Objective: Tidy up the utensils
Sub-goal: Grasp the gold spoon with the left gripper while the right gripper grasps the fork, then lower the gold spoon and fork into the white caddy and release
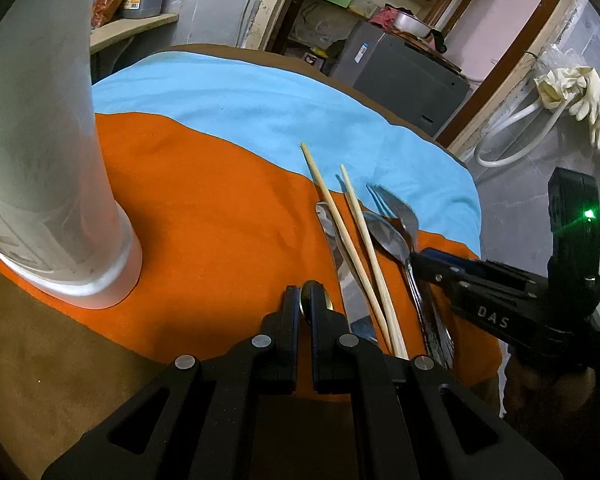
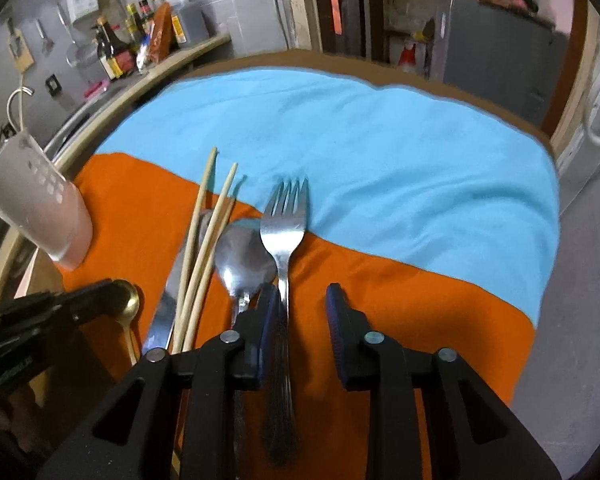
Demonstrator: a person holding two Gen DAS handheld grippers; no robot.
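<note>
my left fingers (image 1: 306,294) are pinched on the small gold spoon (image 2: 127,300), just left of the knife (image 1: 332,236) and chopsticks (image 1: 350,236). my right fingers (image 2: 302,300) are spread wide, the fork (image 2: 284,232) lying between them beside the silver spoon (image 2: 242,258) on the orange cloth (image 1: 220,216)

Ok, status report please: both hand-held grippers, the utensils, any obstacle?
Left hand-held gripper shut on gold spoon. Right hand-held gripper open around fork handle. Knife, chopsticks, silver spoon lying alongside. White holder unobstructed.
</note>
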